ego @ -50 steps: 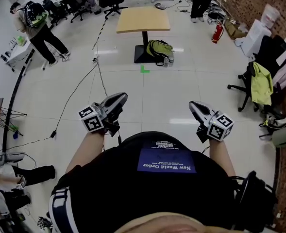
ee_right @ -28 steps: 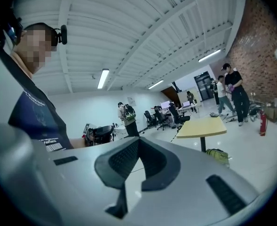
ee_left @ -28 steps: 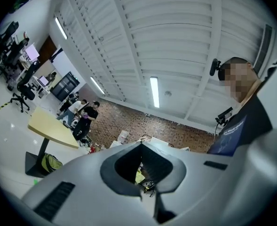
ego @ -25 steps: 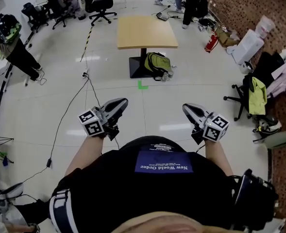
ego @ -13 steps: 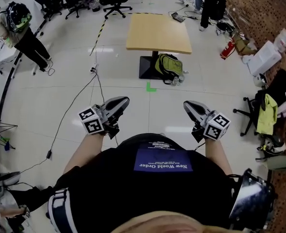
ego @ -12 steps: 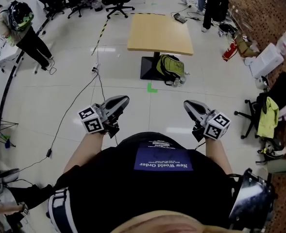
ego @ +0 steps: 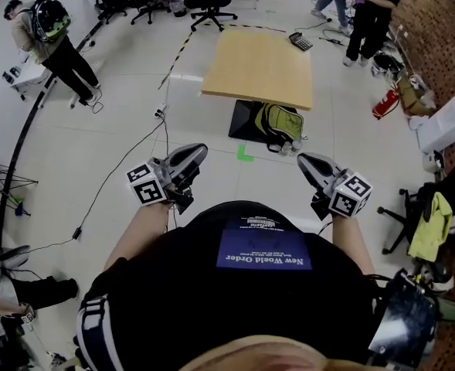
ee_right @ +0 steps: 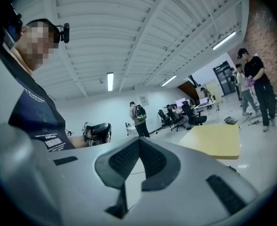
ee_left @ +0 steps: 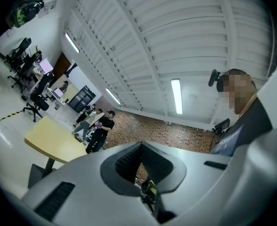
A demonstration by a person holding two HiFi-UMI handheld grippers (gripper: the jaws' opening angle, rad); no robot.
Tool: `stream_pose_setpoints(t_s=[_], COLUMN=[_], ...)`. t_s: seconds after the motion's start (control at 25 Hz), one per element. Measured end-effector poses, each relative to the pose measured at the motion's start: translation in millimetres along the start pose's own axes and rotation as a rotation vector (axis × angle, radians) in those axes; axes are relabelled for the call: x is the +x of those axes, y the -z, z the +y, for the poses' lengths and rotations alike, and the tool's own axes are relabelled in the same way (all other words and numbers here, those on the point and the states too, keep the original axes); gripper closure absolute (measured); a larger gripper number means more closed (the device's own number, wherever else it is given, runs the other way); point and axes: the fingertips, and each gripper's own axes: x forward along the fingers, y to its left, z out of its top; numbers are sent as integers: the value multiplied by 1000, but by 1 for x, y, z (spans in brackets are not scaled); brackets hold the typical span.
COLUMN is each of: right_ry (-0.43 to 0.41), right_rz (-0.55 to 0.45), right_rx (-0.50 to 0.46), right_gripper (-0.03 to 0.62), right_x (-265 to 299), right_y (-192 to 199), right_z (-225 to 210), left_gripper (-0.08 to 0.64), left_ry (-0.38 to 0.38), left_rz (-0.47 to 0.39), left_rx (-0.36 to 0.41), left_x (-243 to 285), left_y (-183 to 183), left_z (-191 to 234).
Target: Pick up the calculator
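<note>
Nearer than before, the wooden table [ego: 258,68] has been brought closer to both grippers. The left gripper [ego: 195,152] and right gripper [ego: 305,161] are held with jaws pressed together (nothing gripped). The calculator [ego: 300,41] is seen by the table's far right corner, well apart from them.

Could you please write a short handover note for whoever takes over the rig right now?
Left gripper: shut, empty, held out in front of the body.
Right gripper: shut, empty, likewise.
Calculator: by the far right corner of the wooden table. I cannot tell whether it lies on the top or on the floor just behind. A green backpack sits at the table's base.
Done: nothing yet; both grippers are well short of the table.
Left: walk up, open one gripper, close it on the calculator, lift.
</note>
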Motion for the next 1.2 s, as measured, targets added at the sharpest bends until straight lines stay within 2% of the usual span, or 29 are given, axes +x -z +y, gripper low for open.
stream_pose_setpoints(t_s=[0.2,0.32,0.44,0.64,0.76,0.92,1.2], right_ry=[13,48,78,175,220,269,279], right_rz=[-8,-12,-13,-4,-49,-65,-29], right_rx=[26,47,28,-38,-18,-1,-8], right_gripper=[607,607,607,607,607,607,607], right_x=[1,8,28,76,113,168,253], right_y=[-2,-6,-16,-44,-65,-80,-98], right_z=[-41,-67,-83,-116,-135,-161,-195], left_gripper=[554,554,554,554,554,554,554], left_ry=[-12,11,51,161,202,217,208], left_rz=[29,32,48,62,93,129,117], left_rx=[-3,-14,-23,-33,-20,23,6], left_x=[29,48,61,86,99,102,103], left_y=[-3,-8,-18,-53,-80,-116,-159], left_z=[29,51,83,151,194,252,337])
